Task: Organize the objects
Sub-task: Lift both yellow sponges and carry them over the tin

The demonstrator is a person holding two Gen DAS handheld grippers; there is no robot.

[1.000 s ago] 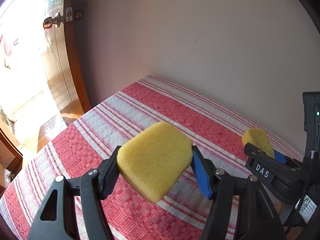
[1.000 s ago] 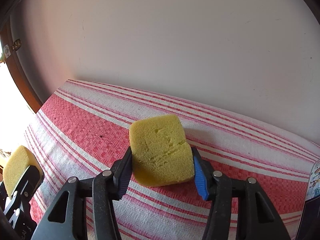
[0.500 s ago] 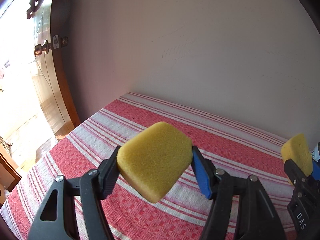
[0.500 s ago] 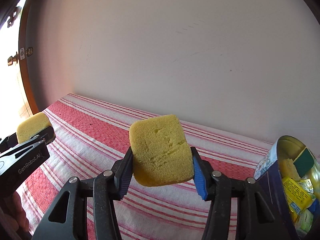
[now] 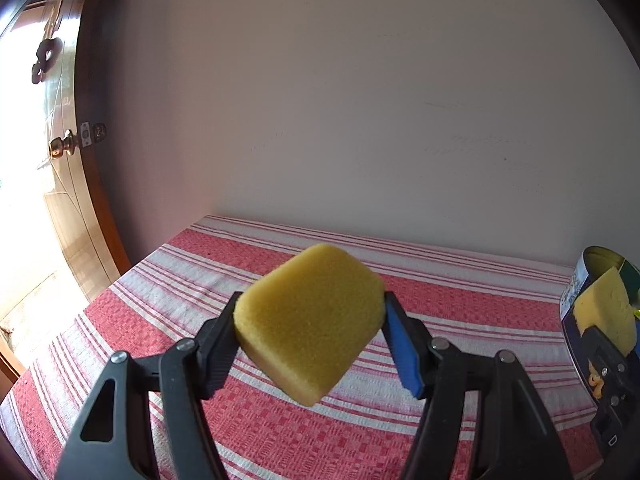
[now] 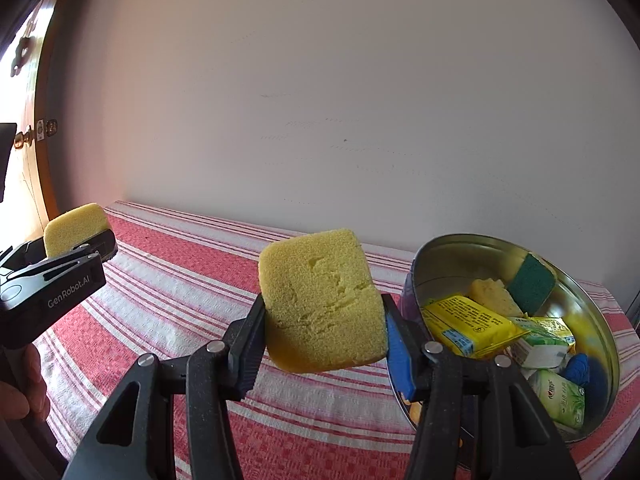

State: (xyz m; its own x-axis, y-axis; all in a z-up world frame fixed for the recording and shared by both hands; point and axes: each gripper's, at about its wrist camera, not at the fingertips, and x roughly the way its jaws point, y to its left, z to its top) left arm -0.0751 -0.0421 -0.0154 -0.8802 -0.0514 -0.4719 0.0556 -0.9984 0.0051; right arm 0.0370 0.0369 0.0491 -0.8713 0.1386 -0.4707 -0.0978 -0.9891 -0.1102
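Beside the round tin (image 6: 600, 332) — already loaded with packets and sponges — the right gripper (image 6: 324, 328) clamps a pitted sponge (image 6: 320, 300) just left of its rim, the left gripper (image 5: 310, 332) clamps a smooth sponge (image 5: 308, 320) farther left — both remain to drop in.

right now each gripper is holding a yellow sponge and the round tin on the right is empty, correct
Not quite: the tin is not empty. The right wrist view shows packets and sponges inside it. The rest holds: the left gripper and right gripper each hold a yellow sponge.
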